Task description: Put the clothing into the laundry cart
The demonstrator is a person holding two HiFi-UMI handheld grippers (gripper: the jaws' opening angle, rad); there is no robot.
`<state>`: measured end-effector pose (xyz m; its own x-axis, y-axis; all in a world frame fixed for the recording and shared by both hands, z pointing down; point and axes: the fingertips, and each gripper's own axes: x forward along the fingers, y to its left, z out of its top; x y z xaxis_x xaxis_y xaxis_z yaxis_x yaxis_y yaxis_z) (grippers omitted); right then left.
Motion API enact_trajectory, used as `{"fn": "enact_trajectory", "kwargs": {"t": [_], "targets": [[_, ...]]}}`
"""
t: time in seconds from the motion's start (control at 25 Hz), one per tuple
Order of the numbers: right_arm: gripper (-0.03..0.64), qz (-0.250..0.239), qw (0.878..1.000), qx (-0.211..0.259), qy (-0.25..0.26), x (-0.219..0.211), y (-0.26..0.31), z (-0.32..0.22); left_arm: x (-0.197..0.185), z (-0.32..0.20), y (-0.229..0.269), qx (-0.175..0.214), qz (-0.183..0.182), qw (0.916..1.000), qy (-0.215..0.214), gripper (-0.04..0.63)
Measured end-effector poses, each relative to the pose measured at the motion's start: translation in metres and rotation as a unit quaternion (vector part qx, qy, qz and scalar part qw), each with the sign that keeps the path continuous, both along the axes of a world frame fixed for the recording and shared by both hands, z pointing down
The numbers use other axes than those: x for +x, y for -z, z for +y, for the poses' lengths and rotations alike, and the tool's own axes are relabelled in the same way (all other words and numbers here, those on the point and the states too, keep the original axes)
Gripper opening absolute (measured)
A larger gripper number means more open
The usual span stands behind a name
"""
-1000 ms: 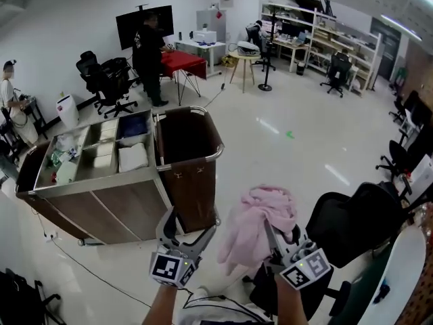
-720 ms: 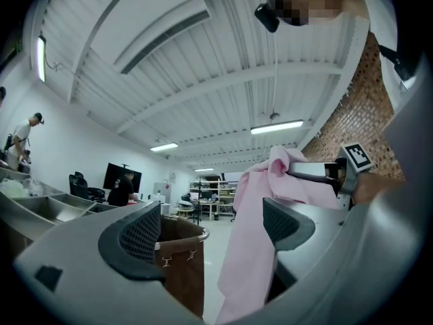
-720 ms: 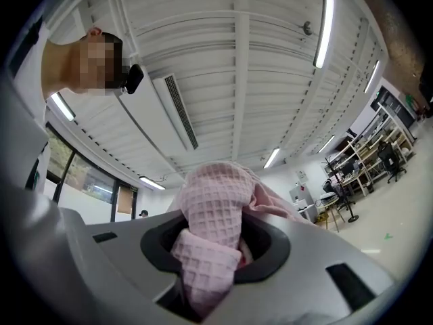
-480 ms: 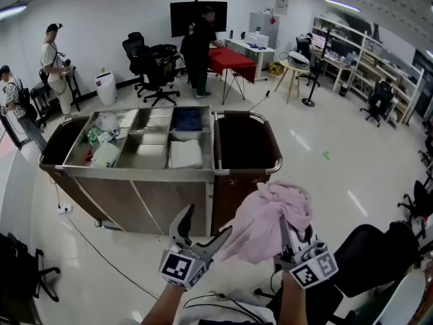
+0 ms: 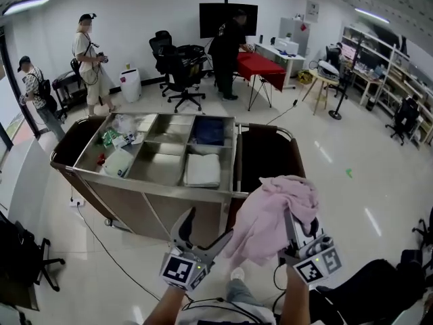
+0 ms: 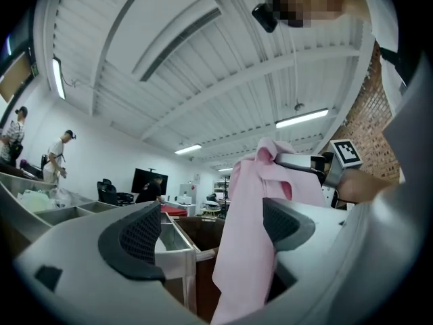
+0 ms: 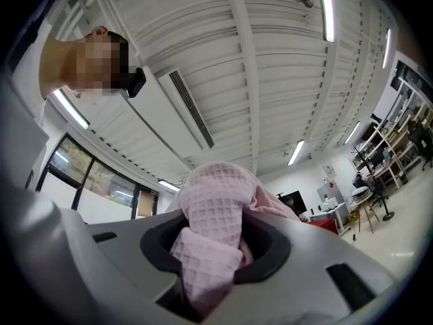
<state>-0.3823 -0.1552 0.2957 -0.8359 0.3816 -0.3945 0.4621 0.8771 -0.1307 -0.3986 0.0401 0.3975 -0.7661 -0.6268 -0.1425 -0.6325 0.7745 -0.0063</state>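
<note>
The long cart [image 5: 155,181] stands on the left, with trays on top. A folded white towel [image 5: 203,170] lies in one tray. The left gripper [image 5: 208,225] is in front of the cart. Its two fingers are wide apart and hold nothing. At the cart's right end is the deep, dark bin [image 5: 267,156]. The pink cloth [image 5: 274,212] hangs in the air just in front of the bin, not in it. The right gripper [image 5: 301,239] is squeezed tight on the cloth. So the job is not done. I think the cloth must go over the bin and be let go.
</note>
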Motion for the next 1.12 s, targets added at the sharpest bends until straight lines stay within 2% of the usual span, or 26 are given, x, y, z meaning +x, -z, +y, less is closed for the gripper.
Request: {"fn": "enact_trajectory", "kwargs": {"t": [0.32, 0.44, 0.52, 0.64, 0.76, 0.84, 0.88, 0.96, 1.04, 1.12], "targets": [[0.155, -0.029, 0.999, 0.000, 0.042, -0.122, 0.038, -0.038, -0.094, -0.048, 0.051, -0.005, -0.051, 0.9981, 0.035, 0.449], [0.159, -0.024, 0.997, 0.004, 0.068, -0.174, 0.040, -0.045, -0.124, -0.069, 0.063, -0.002, -0.042, 0.9980, 0.048, 0.449], [0.173, 0.008, 0.996, 0.016, 0.083, -0.209, 0.025, -0.047, -0.141, -0.082, 0.069, 0.004, -0.029, 0.9982, 0.053, 0.449], [0.204, 0.115, 0.987, 0.048, 0.102, -0.253, -0.035, -0.043, -0.160, -0.093, 0.064, 0.003, -0.013, 0.9979, 0.063, 0.449], [0.244, 0.232, 0.961, 0.085, 0.126, -0.266, -0.114, -0.036, -0.175, -0.093, 0.045, -0.011, -0.005, 0.9974, 0.072, 0.449], [0.282, 0.280, 0.943, 0.091, 0.153, -0.263, -0.152, -0.031, -0.186, -0.088, 0.031, -0.020, -0.002, 0.9970, 0.075, 0.449], [0.316, 0.291, 0.938, 0.087, 0.165, -0.262, -0.161, -0.031, -0.192, -0.086, 0.024, -0.025, -0.003, 0.9969, 0.075, 0.449], [0.353, 0.296, 0.938, 0.083, 0.162, -0.262, -0.165, -0.039, -0.201, -0.086, 0.018, -0.030, 0.000, 0.9975, 0.064, 0.449], [0.386, 0.291, 0.944, 0.085, 0.133, -0.260, -0.160, -0.054, -0.204, -0.088, 0.018, -0.029, 0.004, 0.9982, 0.052, 0.449], [0.388, 0.269, 0.955, 0.072, 0.103, -0.256, -0.145, -0.068, -0.206, -0.089, 0.019, -0.026, 0.005, 0.9988, 0.041, 0.449]]}}
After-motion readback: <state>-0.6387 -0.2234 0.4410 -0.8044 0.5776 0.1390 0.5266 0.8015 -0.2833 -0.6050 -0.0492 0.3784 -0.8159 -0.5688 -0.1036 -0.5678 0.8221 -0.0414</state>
